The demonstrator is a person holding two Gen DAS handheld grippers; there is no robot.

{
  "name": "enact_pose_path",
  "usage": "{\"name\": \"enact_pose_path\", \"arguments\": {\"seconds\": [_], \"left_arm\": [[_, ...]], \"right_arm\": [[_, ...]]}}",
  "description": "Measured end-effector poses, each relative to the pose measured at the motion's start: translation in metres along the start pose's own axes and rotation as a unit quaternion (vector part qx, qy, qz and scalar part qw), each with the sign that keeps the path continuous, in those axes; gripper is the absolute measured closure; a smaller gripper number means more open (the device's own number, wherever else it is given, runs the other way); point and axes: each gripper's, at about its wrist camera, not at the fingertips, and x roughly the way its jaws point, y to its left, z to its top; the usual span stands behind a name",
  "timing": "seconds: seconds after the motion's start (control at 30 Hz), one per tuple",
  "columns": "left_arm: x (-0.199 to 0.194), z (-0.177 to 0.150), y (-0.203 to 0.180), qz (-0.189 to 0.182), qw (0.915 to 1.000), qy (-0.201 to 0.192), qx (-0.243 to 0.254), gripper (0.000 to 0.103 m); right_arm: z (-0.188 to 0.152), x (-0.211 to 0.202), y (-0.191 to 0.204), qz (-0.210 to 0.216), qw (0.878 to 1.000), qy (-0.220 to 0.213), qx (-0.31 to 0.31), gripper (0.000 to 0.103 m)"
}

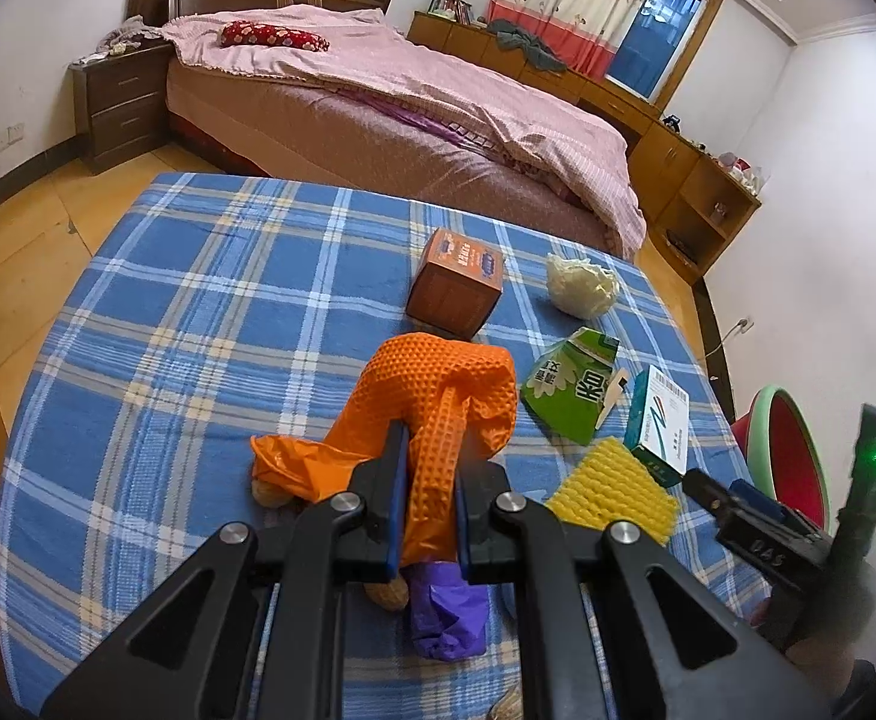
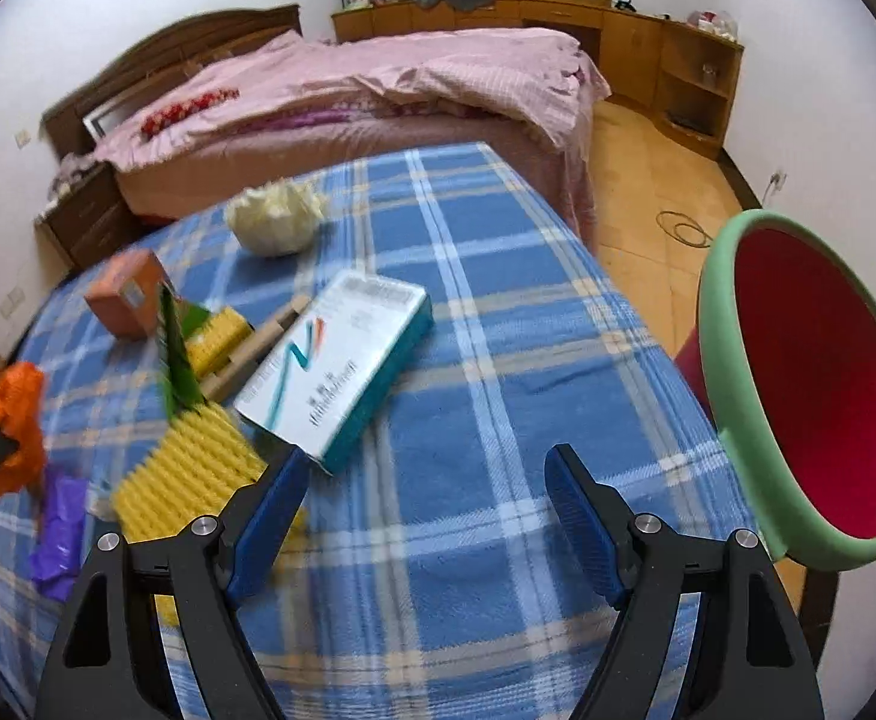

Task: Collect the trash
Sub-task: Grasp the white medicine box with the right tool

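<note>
Left gripper (image 1: 432, 480) is clamped tight on my orange textured glove (image 1: 438, 402), which I hold above the blue plaid tablecloth (image 1: 198, 312). At six o'clock from it lies a purple wrapper (image 1: 447, 618), with a peanut (image 1: 387, 594) beside that. At twelve o'clock stands an orange box (image 1: 459, 282); at one o'clock, a crumpled white paper ball (image 1: 582, 285). At three o'clock I see a green carton (image 1: 573, 387), a yellow ridged sponge (image 1: 615, 489) and a white-and-teal box (image 1: 660, 426). My right gripper (image 2: 432, 480) stands wide with nothing between its blue pads (image 2: 582, 516), over bare cloth. From it, the white-and-teal box lies at eleven o'clock and the red bin with a green rim (image 2: 738, 396) at three o'clock, off the table edge.
</note>
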Motion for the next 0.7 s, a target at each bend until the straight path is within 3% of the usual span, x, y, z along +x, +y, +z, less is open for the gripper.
{"name": "enact_pose_path", "arguments": {"seconds": [0.17, 0.43, 0.6, 0.63, 0.7], "left_arm": [[0.002, 0.000, -0.006, 0.000, 1.0000, 0.001, 0.002, 0.091], [0.006, 0.001, -0.010, 0.001, 1.0000, 0.004, 0.003, 0.091], [0.007, -0.001, -0.016, -0.003, 0.9999, 0.006, 0.008, 0.091], [0.006, -0.001, -0.018, -0.003, 0.9999, 0.005, 0.010, 0.091], [0.005, -0.002, -0.021, -0.006, 0.9999, 0.005, 0.012, 0.091]], "right_arm": [[0.013, 0.001, 0.019, 0.013, 1.000, -0.006, -0.003, 0.021], [0.024, 0.033, 0.049, -0.007, 1.000, 0.017, -0.023, 0.021], [0.022, 0.043, 0.045, -0.007, 0.999, 0.022, -0.023, 0.021], [0.022, 0.042, 0.042, -0.004, 1.000, 0.022, -0.022, 0.023], [0.021, 0.039, 0.037, -0.005, 0.999, 0.018, -0.026, 0.043]]}}
